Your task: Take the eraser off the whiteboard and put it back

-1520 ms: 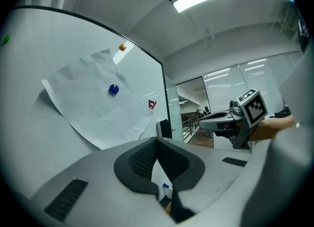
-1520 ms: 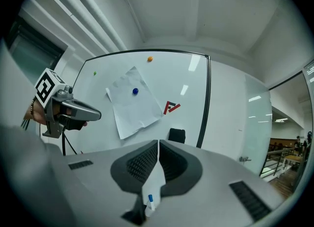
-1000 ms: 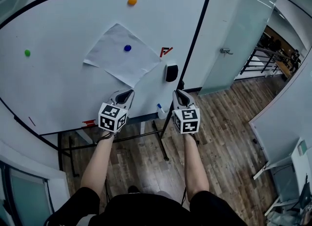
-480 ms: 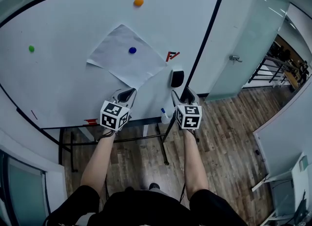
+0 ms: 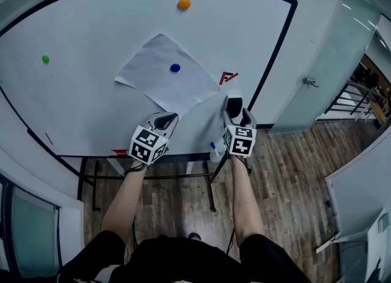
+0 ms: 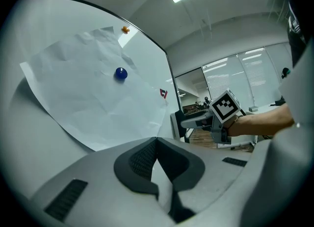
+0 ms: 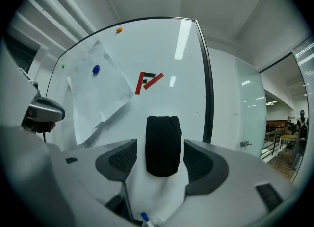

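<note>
The black eraser (image 5: 234, 102) (image 7: 163, 145) sticks upright on the whiteboard (image 5: 91, 92) near its right edge, below a red mark (image 5: 228, 78). My right gripper (image 5: 237, 115) (image 7: 159, 155) reaches up to it. Its jaws are opening, with the eraser between them and a gap on each side, so the pads do not press on it. My left gripper (image 5: 166, 118) (image 6: 157, 140) is shut and empty, held near the board below the paper sheet (image 5: 168, 83).
A blue magnet (image 5: 175, 68) pins the paper; an orange magnet (image 5: 184, 4) and a green one (image 5: 45, 59) sit higher on the board. A blue-capped marker (image 5: 214, 149) lies on the tray below the eraser. A glass door (image 5: 324, 62) stands right of the board's black frame.
My right gripper has moved forward to the board and its jaws have spread around the eraser. The left gripper has drifted slightly and stays shut.
</note>
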Demonstrator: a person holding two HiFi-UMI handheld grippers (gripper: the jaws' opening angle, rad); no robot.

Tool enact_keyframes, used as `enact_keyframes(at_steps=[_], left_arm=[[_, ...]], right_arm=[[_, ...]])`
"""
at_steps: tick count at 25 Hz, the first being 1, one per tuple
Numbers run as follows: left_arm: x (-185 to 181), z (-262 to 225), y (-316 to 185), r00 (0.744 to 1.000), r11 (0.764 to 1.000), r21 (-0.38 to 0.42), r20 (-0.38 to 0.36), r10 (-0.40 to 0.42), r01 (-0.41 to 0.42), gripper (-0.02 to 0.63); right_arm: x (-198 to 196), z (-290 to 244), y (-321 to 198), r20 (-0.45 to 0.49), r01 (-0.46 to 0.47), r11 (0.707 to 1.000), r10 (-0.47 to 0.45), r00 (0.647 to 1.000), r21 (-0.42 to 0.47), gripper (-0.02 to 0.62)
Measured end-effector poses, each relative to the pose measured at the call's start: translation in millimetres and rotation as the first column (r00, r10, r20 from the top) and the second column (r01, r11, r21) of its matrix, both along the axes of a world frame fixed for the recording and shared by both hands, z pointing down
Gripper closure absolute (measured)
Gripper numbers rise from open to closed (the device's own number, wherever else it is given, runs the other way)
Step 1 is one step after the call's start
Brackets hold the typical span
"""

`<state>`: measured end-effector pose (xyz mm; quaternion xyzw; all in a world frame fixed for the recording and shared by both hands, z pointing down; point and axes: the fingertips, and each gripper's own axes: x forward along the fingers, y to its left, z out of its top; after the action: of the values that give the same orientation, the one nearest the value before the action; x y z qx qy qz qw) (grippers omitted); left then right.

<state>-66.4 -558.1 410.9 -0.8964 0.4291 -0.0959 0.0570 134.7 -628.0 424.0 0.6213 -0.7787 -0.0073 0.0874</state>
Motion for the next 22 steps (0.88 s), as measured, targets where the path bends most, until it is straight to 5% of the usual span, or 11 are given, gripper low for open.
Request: enact_keyframes(at_steps=[22], left_arm=[[-13,2,-20,1.000,1.000,-0.015,-0.006,-0.009,0.009,0.589]], right_arm=[[-4,3,-27,-0.013,-0.042,0.999,0.042,0.999,-0.003,0.354]])
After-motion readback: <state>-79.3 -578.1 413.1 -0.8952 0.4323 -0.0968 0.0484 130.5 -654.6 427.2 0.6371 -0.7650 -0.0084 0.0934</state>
